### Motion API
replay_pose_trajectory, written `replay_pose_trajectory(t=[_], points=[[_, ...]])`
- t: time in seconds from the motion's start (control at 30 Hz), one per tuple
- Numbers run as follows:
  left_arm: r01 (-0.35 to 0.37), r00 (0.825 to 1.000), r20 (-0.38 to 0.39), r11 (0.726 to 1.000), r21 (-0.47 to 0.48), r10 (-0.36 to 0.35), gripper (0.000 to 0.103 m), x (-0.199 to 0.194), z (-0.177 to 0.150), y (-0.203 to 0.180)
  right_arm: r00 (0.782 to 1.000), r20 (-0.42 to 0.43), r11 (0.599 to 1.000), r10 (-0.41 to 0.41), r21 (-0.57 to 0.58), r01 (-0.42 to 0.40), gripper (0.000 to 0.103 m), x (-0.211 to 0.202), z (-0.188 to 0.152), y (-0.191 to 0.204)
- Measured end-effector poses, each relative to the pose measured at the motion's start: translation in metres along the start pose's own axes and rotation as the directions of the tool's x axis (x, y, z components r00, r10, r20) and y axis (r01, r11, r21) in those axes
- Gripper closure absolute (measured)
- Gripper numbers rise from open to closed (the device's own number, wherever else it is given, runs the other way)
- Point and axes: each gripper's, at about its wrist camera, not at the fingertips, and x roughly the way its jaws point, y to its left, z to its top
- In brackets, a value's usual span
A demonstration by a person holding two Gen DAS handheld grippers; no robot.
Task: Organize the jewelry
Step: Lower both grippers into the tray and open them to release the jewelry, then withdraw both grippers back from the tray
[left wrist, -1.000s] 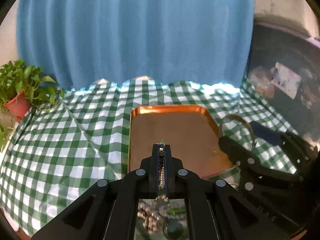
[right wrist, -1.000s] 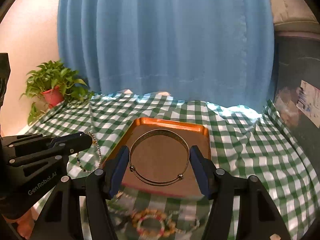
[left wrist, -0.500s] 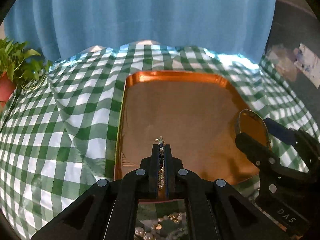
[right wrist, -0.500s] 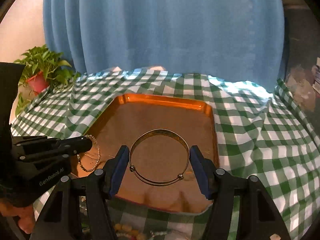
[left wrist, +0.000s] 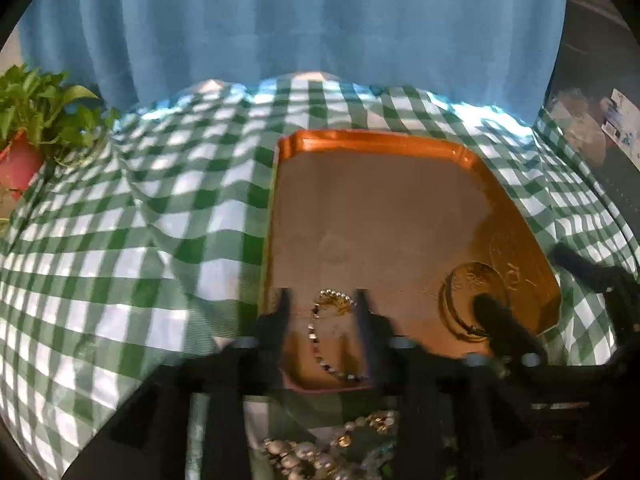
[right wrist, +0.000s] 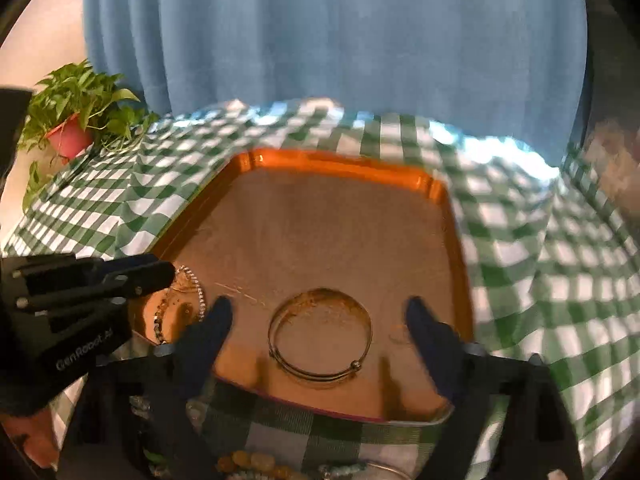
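Lying flat on orange tray (right wrist: 340, 162): gold bangle (right wrist: 320, 338), stiff, light, slippery; best pinched across rim. Beaded bracelet (left wrist: 326, 334), limp. Right gripper (right wrist: 318, 322), left gripper (left wrist: 322, 304): spread wide, empty.

left gripper (left wrist: 322, 300): fingers apart | right gripper (right wrist: 318, 312): fingers wide apart

We opened both grippers over the tray (right wrist: 452, 216). Left gripper (left wrist: 322, 304), clamped on the beaded bracelet (left wrist: 320, 340) before, now stands apart; bracelet lies on tray. Right gripper (right wrist: 318, 316) released the gold bangle (right wrist: 320, 338), now flat on tray.
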Motion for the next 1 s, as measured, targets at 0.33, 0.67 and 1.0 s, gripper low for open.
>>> replay_pose_trajectory(t=[0.33,0.67,1.0], points=[[0.016,0.993,0.12,1.0,-0.023,-0.013,0.018,-0.07,-0.014,0.008,0.993,0.105,0.996,0.058,0.068,-0.065,0.0,-0.057,-0.006,-0.02],[-0.087,0.974,0.211,0.996,0.028,0.079,0.003,-0.189,-0.056,-0.019,0.974,0.222,0.996,0.03,0.076,-0.048,0.0,-0.175,-0.019,-0.017],[-0.024,0.945,0.327,1.0,0.017,0.017,0.001,-0.296,-0.103,-0.015,0.947,0.321,0.998,0.019,0.044,-0.035,0.0,-0.283,-0.037,0.002]])
